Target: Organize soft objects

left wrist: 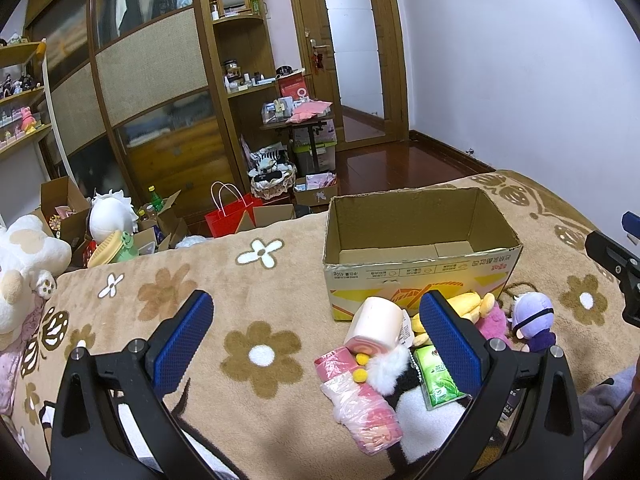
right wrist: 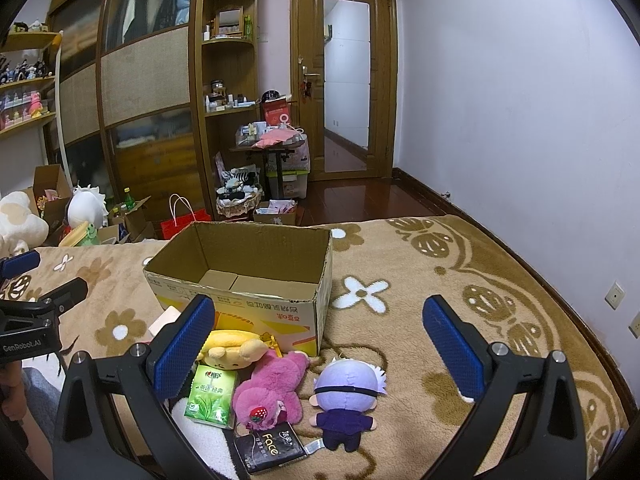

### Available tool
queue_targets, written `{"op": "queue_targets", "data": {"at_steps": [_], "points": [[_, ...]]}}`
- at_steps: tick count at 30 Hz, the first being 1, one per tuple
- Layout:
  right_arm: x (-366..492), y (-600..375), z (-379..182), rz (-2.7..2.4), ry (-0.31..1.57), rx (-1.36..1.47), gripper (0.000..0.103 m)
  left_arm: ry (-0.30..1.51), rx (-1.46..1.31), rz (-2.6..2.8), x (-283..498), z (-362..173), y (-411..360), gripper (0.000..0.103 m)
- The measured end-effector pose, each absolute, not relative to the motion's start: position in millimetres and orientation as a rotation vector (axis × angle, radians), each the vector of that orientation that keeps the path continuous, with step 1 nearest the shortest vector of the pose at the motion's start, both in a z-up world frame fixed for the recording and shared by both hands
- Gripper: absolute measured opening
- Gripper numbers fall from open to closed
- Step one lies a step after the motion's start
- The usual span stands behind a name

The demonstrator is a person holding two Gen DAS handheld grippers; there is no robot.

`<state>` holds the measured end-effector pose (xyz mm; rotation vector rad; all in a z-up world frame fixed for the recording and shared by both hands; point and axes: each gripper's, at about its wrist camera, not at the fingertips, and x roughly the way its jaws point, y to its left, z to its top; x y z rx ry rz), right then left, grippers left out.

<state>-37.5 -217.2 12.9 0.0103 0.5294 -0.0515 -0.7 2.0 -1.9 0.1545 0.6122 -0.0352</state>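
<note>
An empty cardboard box (left wrist: 420,268) (right wrist: 276,312) stands open-topped on the flowered blanket. In front of it lies a pile of soft things: a pink roll-cake plush (left wrist: 378,326), a wrapped pink pack (left wrist: 360,400), a black-and-white plush (left wrist: 400,384), a green tissue pack (right wrist: 210,396), a yellow plush (right wrist: 234,346), a pink bear (right wrist: 272,392) and a purple-haired doll (right wrist: 346,396). My left gripper (left wrist: 316,324) hovers open over the blanket left of the pile. My right gripper (right wrist: 320,328) hangs open above the bear and doll. Neither holds anything.
A black tissue pack marked Face (right wrist: 270,450) lies beside the bear. Beyond the bed's far edge are floor clutter, a red bag (left wrist: 226,216), a large white plush (left wrist: 24,264), shelves and a wardrobe. The white wall (right wrist: 520,100) runs along the right.
</note>
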Motion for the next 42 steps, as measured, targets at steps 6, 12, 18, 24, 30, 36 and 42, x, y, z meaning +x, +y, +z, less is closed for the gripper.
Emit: {"op": "queue_targets", "data": {"at_steps": [6, 12, 18, 24, 30, 36, 42], "points": [[-36.9, -217.0, 12.0, -0.052, 0.529, 0.010, 0.103, 0.609, 0.154, -0.034, -0.4, 0.9, 6.8, 0.102], [-36.7, -216.7, 12.0, -0.052, 0.529, 0.010, 0.103, 0.611, 0.156, -0.032, -0.2, 3.5, 6.3, 0.102], [-37.1, -216.9, 12.6, -0.052, 0.529, 0.010, 0.103, 0.610, 0.156, -0.031, -0.8, 3.4, 6.6, 0.102], [-37.0, -217.0, 12.8, -0.052, 0.531, 0.011, 0.103, 0.610, 0.155, -0.033, -0.9, 3.3, 6.6, 0.102], [-37.8, -215.6, 11.8, -0.053, 0.532, 0.011, 0.103, 0.611, 0.157, -0.031, -2.1, 4.1, 6.9, 0.102], [-34.1, -212.8, 6.7, -0.065, 0.588, 0.006, 0.103, 0.665, 0.162, -0.002, 6.3, -6.0, 12.2, 0.102], [-24.2, -228.9, -2.1, -0.079, 0.655, 0.085, 0.103, 0.713, 0.125, 0.010, 18.2, -12.5, 20.0, 0.102]]}}
